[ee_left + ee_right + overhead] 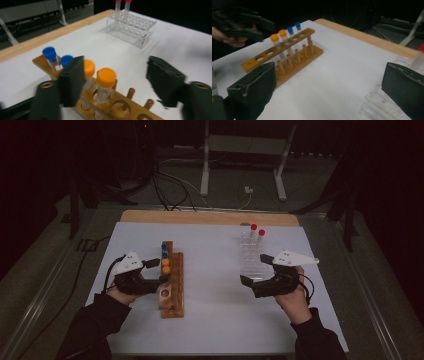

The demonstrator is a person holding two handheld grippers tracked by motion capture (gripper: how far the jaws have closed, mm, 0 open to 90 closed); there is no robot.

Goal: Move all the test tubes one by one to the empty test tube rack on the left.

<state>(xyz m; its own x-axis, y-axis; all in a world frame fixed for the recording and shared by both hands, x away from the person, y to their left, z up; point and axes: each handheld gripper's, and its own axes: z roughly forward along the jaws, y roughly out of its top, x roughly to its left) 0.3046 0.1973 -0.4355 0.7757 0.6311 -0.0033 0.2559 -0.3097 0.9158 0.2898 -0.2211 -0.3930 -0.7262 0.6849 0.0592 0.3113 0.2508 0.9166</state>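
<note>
The wooden rack (172, 277) is the landmark. It lies left of the table's middle and holds four tubes in one row: two blue tubes (164, 251) at its far end and two orange tubes (166, 266) next to them, with empty holes toward the person.

The left gripper (155, 271) sits just left of the rack, level with the orange tubes. Its jaws stand apart with nothing pressed between them; in the left gripper view the nearer orange tube (106, 83) stands upright in its hole between the jaws, clear of both pads. I judge this the release step: that tube looks seated and let go.

Well right of the rack stands the clear rack (251, 256), with two red tubes (257, 231) at its far end. The right gripper (256, 270) hovers just on its near side, jaws wide and empty.

Next, the left gripper should lift straight away from the rack without clipping the orange caps. The right gripper, if it is to fetch a red tube, must reach to the clear rack's far end and close squarely below the cap.
</note>
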